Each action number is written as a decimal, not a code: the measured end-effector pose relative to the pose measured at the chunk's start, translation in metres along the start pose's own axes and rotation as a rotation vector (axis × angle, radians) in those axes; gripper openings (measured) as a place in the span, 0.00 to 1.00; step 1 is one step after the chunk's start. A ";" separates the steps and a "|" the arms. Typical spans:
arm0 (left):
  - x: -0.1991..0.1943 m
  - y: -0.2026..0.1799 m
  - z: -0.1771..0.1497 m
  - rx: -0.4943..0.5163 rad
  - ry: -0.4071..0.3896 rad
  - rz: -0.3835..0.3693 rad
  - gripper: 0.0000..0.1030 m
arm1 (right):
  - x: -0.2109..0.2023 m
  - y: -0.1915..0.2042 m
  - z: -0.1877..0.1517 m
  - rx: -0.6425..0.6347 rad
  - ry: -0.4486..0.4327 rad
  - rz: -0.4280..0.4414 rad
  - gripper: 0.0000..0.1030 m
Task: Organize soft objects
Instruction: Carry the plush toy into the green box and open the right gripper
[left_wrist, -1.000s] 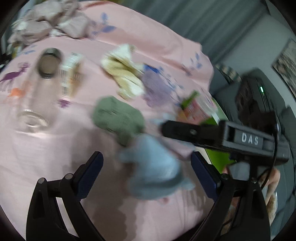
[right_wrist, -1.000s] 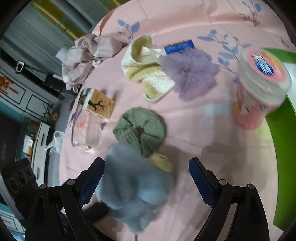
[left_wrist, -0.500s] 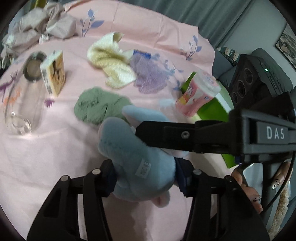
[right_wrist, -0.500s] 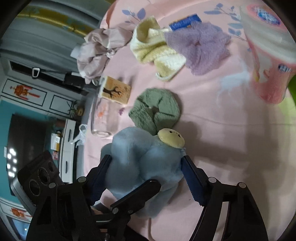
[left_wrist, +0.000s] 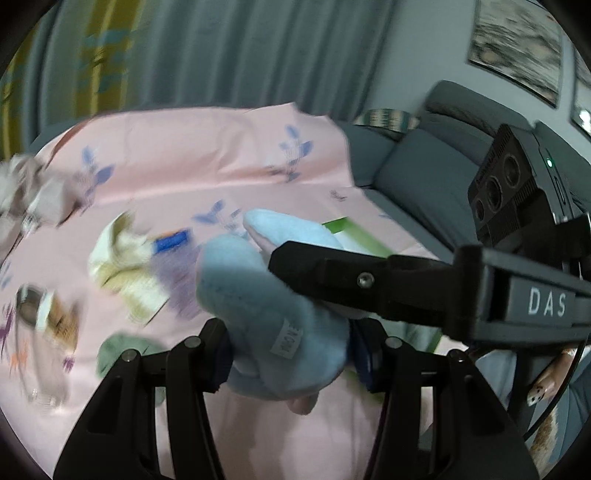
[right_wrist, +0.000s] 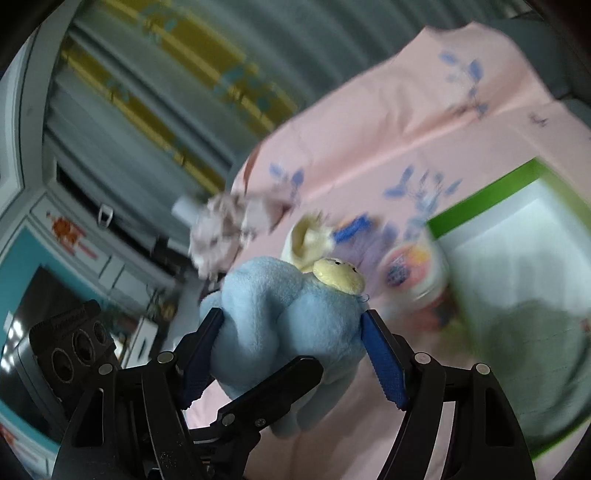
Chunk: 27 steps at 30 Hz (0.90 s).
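Both grippers pinch the same light-blue plush toy (left_wrist: 266, 317) and hold it up above the pink tablecloth (left_wrist: 221, 155): the left gripper (left_wrist: 291, 354) has its jaws pressed into the toy's lower body, and the right gripper (right_wrist: 291, 343) squeezes it from both sides with its blue pads (right_wrist: 384, 365), the toy's pale-yellow round face (right_wrist: 338, 275) pointing away from the right wrist camera. On the counter behind lie a cream knitted cloth (left_wrist: 122, 266), a lilac scrunchie (left_wrist: 177, 280), a green scrunchie (left_wrist: 118, 350) and, to the right, a green-rimmed box (right_wrist: 480, 206) with a pink-lidded tub (right_wrist: 410, 269) beside it, all blurred
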<state>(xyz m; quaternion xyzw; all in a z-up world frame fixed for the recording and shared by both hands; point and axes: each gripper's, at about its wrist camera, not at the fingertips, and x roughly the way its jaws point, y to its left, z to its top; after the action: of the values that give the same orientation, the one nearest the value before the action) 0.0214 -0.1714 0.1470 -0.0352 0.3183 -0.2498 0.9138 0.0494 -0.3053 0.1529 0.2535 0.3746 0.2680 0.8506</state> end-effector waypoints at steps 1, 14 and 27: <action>0.006 -0.008 0.007 0.017 0.000 -0.016 0.50 | -0.008 -0.007 0.004 0.013 -0.030 -0.007 0.74; 0.105 -0.063 0.030 0.093 0.142 -0.202 0.50 | -0.049 -0.115 0.020 0.283 -0.153 -0.159 0.74; 0.169 -0.079 0.011 0.044 0.302 -0.245 0.52 | -0.046 -0.177 0.014 0.458 -0.115 -0.290 0.74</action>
<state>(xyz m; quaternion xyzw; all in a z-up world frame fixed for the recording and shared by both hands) 0.1071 -0.3225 0.0786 -0.0157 0.4394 -0.3688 0.8190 0.0810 -0.4674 0.0726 0.3976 0.4091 0.0369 0.8205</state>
